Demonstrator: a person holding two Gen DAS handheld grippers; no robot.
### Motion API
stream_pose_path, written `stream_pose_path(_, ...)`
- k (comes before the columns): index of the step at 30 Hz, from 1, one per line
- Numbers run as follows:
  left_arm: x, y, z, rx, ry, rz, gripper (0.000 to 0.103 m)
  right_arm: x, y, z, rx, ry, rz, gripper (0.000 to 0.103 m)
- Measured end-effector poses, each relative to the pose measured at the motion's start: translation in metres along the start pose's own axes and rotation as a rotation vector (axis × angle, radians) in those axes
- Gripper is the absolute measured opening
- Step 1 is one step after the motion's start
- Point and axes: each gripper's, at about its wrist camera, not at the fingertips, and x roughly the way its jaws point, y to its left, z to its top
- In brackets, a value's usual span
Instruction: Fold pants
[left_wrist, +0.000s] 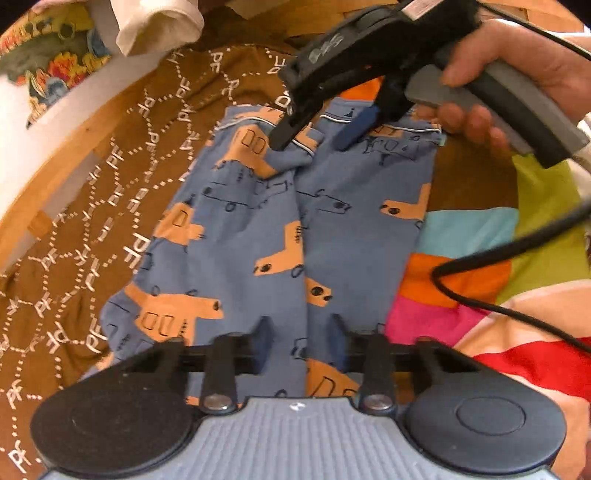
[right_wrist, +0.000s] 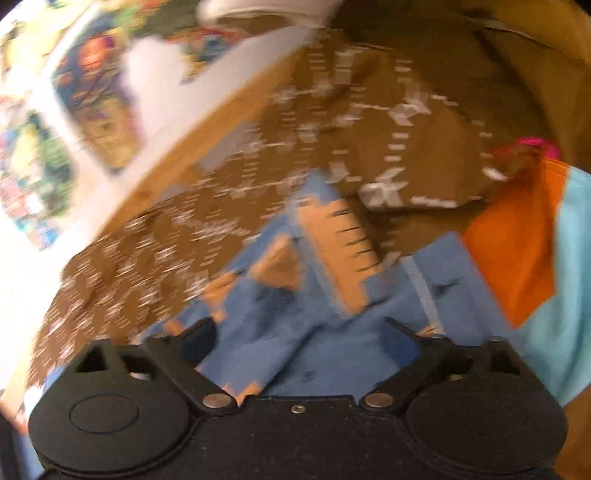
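Blue pants (left_wrist: 258, 221) with tan shapes lie flat on a brown patterned blanket (left_wrist: 122, 206), legs side by side, their piped edge at the far end. My left gripper (left_wrist: 301, 332) is open, low over the near end of the pants. My right gripper (left_wrist: 314, 142) shows in the left wrist view, held by a hand, open, its fingertips down at the far piped edge where the cloth bunches. In the blurred right wrist view the right gripper (right_wrist: 299, 332) is open over blue fabric (right_wrist: 325, 295).
A patchwork cover of orange, light blue, pink and green (left_wrist: 465, 236) lies to the right. A white wall (left_wrist: 44, 122) and wooden frame (left_wrist: 62, 162) run along the left. A black cable (left_wrist: 517, 243) crosses at right. White cloth (left_wrist: 159, 22) lies at the far top.
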Motion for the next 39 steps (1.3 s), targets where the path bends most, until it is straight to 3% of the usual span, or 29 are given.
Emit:
stream_pose_path(2,0.001,0.003,0.0,-0.014,0.009,-0.003,0.022,0.003,-0.003,0.004,0.045,-0.017,-0.051,0.065)
stream_pose_path(6,0.002,0.013,-0.002,-0.051,0.038,0.007,0.014,0.004,-0.012,0.007,0.12,-0.042,-0.06,0.056)
stream_pose_path(8,0.003,0.018,-0.002,-0.079,0.058,-0.001,0.005,0.006,-0.016,0.006,0.138,-0.053,-0.071,0.048)
stream_pose_path(12,0.001,0.023,0.0,-0.111,0.061,0.004,0.003,0.011,-0.019,0.005,0.186,-0.076,-0.107,0.033)
stream_pose_path(16,-0.003,0.025,0.0,-0.153,0.048,-0.002,0.002,0.014,-0.019,0.006,0.163,-0.094,-0.119,0.001)
stream_pose_path(27,-0.025,0.034,-0.003,-0.199,-0.019,-0.011,0.002,-0.025,-0.006,0.007,0.046,-0.179,-0.142,0.0)
stream_pose_path(32,-0.042,0.037,-0.008,-0.212,-0.072,-0.092,0.002,-0.076,0.009,0.001,-0.021,-0.236,-0.164,0.0)
stream_pose_path(36,-0.04,0.029,-0.013,-0.172,-0.061,-0.135,0.002,-0.106,0.008,-0.019,-0.047,-0.224,-0.243,0.0)
stream_pose_path(39,-0.029,0.024,-0.016,-0.16,-0.033,-0.151,0.002,-0.108,-0.009,-0.037,0.006,-0.18,-0.291,0.0)
